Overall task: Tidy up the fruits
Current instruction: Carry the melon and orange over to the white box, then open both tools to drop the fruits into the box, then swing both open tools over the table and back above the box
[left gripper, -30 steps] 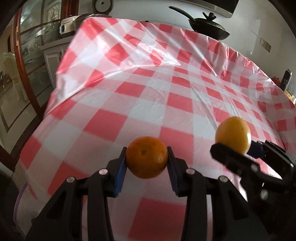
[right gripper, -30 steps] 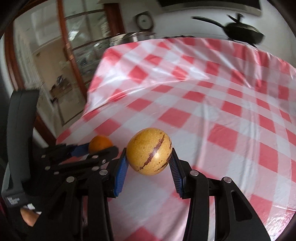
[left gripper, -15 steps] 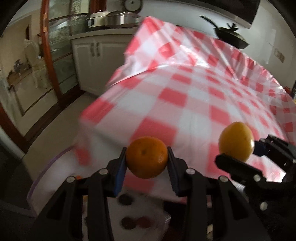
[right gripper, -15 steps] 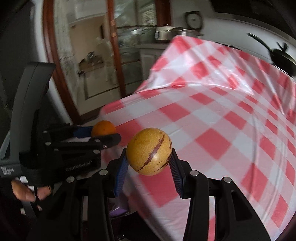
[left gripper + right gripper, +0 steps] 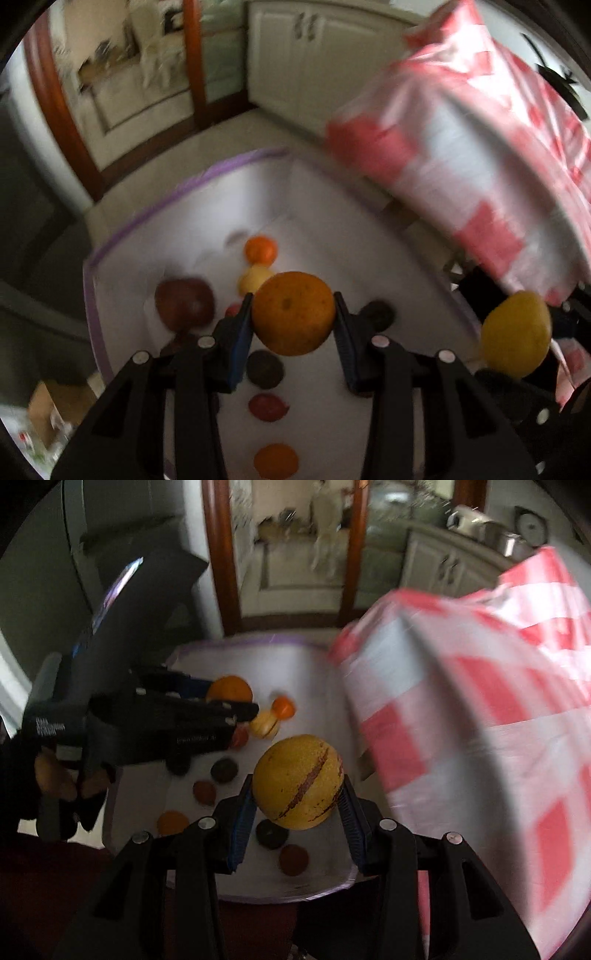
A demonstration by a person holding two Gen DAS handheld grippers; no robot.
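Left jaws: my left gripper [image 5: 293, 314] is clamped on an orange [image 5: 293, 313], blue pads pressed on both its sides; seen again in the right wrist view [image 5: 229, 692].
Right jaws: my right gripper [image 5: 297, 788] is clamped on a yellow fruit with brown stripes [image 5: 298, 782]; it shows at the right edge of the left wrist view [image 5: 517, 332].
Writing: white print on the left gripper's black body in the right wrist view, too blurred to read.
Fruit vs jaws: both held fruits sit squarely between the fingertips, lifted over the white bin.
White bin [image 5: 332, 229]: purple-rimmed, below both grippers, just beside the hanging cloth.
Bin contents: red apple [image 5: 184, 302], small orange [image 5: 260, 250], pale striped fruit [image 5: 264, 724], two dark fruits [image 5: 265, 369], small red fruit [image 5: 267, 406], another orange [image 5: 275, 461] near the bottom.
Checked cloth [image 5: 480, 701]: red-and-white, draped over the surface edge, right of the bin; blurred.
Background: white cabinet [image 5: 306, 55], wooden door frame [image 5: 221, 554].
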